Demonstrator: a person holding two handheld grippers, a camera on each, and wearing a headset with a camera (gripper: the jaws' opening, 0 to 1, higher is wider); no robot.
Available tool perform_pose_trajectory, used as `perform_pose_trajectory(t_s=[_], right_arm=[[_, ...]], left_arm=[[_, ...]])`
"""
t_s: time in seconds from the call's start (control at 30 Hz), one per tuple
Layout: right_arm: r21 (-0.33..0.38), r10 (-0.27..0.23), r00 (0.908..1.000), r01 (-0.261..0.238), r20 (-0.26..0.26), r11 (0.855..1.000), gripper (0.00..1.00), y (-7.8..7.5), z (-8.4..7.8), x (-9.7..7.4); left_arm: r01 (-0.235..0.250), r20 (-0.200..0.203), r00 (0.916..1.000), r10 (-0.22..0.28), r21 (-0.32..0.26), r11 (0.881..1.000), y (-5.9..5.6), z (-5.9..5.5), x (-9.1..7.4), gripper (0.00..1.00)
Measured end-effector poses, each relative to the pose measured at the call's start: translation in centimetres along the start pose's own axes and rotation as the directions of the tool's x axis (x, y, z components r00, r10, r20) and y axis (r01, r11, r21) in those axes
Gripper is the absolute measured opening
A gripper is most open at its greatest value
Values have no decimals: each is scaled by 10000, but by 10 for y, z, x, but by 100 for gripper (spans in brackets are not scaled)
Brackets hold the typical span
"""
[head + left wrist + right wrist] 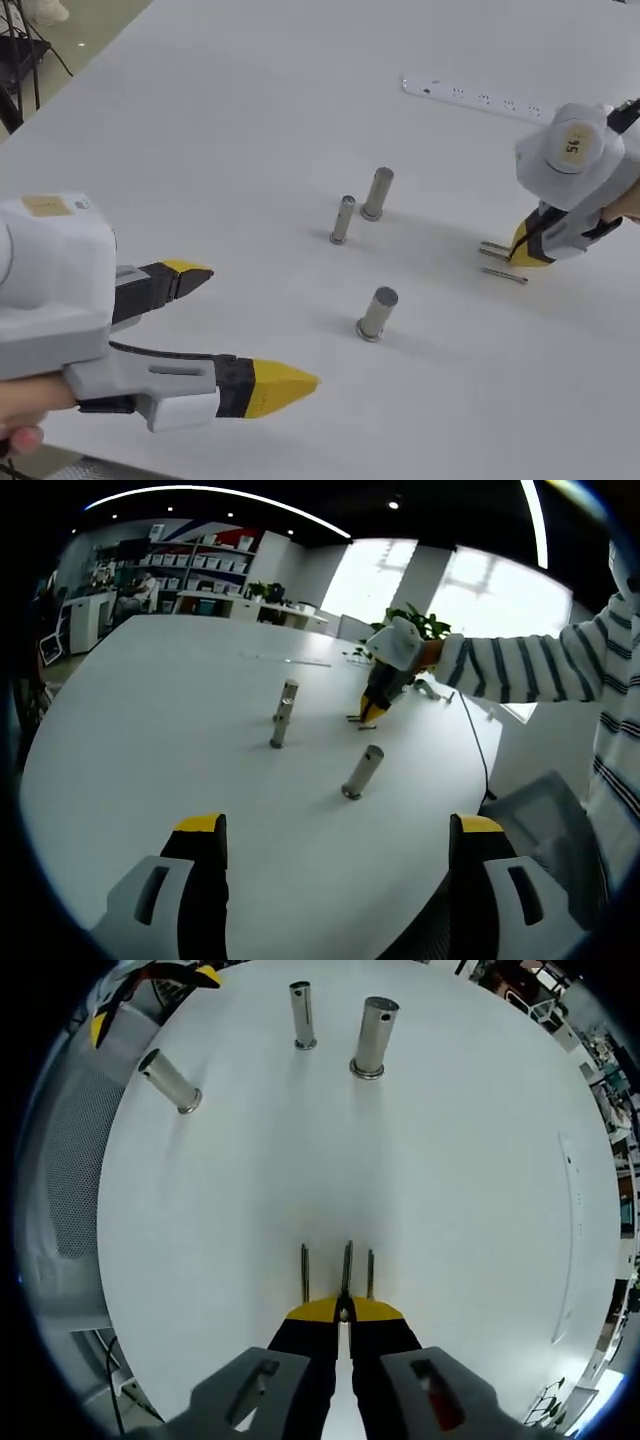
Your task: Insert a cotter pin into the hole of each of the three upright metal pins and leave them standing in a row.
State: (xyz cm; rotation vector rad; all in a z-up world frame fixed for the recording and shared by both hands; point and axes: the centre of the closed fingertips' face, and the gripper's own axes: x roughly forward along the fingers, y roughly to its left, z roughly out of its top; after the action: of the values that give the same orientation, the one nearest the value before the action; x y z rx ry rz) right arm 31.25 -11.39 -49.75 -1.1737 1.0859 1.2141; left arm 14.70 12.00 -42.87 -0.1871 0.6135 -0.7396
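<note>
Three upright metal pins stand on the white table: two close together [378, 193] [343, 219] and one nearer me [377, 313]. The right gripper view has them at the top [372, 1037] [300, 1015] [168, 1080]. Three thin cotter pins lie side by side in front of my right gripper [345, 1310]. Its jaws are shut on the middle cotter pin [347, 1265], with the others [304, 1270] [370, 1272] on either side. From the head view, the right gripper [520, 255] points down at the table. My left gripper [245, 325] hovers open at the near left with nothing in it.
A white power strip [475, 98] lies at the far side of the table. A person's striped sleeve [520, 665] reaches in behind the right gripper [378, 702]. Shelves and desks stand beyond the table's far edge.
</note>
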Motion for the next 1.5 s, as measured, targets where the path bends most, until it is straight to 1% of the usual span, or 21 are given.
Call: perform_pose_trajectory(t_s=[0.07, 0.17, 0.37, 0.4, 0.47, 0.63, 0.7, 0.8, 0.87, 0.97, 1.1, 1.13, 1.17, 1.2, 1.27, 1.3, 1.33, 1.4, 1.43, 1.47, 1.5], right_arm=[[-16, -72, 9999, 72, -108, 10000, 0, 0, -1, 1], [-294, -142, 9994, 133, -313, 9995, 0, 1, 0, 0], [-20, -186, 9992, 186, -348, 9998, 0, -1, -1, 1], [-27, -195, 9992, 194, -348, 9998, 0, 0, 0, 0], [-376, -243, 9988, 227, -434, 9990, 0, -1, -1, 1], [-510, -456, 9964, 420, -721, 9978, 0, 0, 0, 0], [-685, -520, 9930, 449, -1060, 9966, 0, 2, -5, -1], [-523, -741, 9912, 687, -1098, 9963, 0, -1, -8, -6], [6, -975, 9911, 980, -904, 9952, 0, -4, -11, -15], [170, -1201, 9906, 1214, -648, 9925, 0, -4, -14, -27], [568, -1761, 9844, 1761, -48, 9827, 0, -2, -10, -44], [624, -1839, 9829, 1834, 31, 9811, 0, -2, -9, -46], [642, -2069, 9781, 2051, 232, 9766, 0, 1, -7, -52], [677, -2202, 9748, 2175, 359, 9737, 0, -4, -9, -51], [653, -2325, 9711, 2289, 533, 9713, 0, -1, -5, -57], [639, -2500, 9661, 2459, 650, 9672, 0, 1, -3, -61], [618, -2558, 9643, 2518, 688, 9658, 0, 5, -2, -64], [711, -2834, 9538, 2773, 997, 9581, 0, 10, 3, -69], [962, -2953, 9455, 2840, 1370, 9540, 0, 14, 8, -72], [1012, -3011, 9421, 2885, 1474, 9521, 0, 15, 10, -73], [1030, -3152, 9358, 3019, 1579, 9478, 0, 20, 12, -76]], left_arm=[[-8, 96, 10000, 7, 49, 10000, -1, 2, -2, 90], [-67, 205, 9998, 65, 71, 10000, 0, 6, -4, 90], [-120, 176, 9998, 115, 239, 9996, 0, 4, -8, 89], [-90, 199, 9998, 85, 251, 9996, -2, 4, -10, 89], [-28, 180, 9998, 23, 271, 9996, -4, 3, -10, 89], [114, 35, 9999, -116, 468, 9988, -11, 0, -11, 89], [149, 65, 9999, -153, 570, 9983, -14, 1, -12, 88], [238, 201, 9995, -252, 692, 9973, -17, 5, -13, 85], [246, 225, 9994, -261, 673, 9974, -18, 5, -14, 84], [331, 225, 9991, -351, 806, 9962, -23, 4, -15, 84], [537, 174, 9983, -555, 931, 9942, -31, 1, -14, 84], [577, 174, 9981, -598, 1002, 9933, -32, 1, -14, 84], [621, 195, 9977, -645, 1045, 9926, -34, 1, -13, 84], [671, 201, 9974, -696, 1026, 9925, -35, 1, -13, 84], [707, 256, 9970, -736, 1005, 9924, -36, 2, -12, 84], [717, 272, 9968, -748, 1010, 9923, -36, 3, -12, 84], [733, 281, 9967, -765, 1020, 9921, -37, 4, -11, 84], [783, 312, 9961, -820, 1047, 9914, -38, 7, -11, 83], [807, 340, 9958, -848, 1069, 9910, -39, 9, -11, 83], [828, 362, 9955, -872, 1095, 9905, -39, 10, -11, 83], [847, 382, 9953, -895, 1110, 9902, -39, 13, -10, 83]])
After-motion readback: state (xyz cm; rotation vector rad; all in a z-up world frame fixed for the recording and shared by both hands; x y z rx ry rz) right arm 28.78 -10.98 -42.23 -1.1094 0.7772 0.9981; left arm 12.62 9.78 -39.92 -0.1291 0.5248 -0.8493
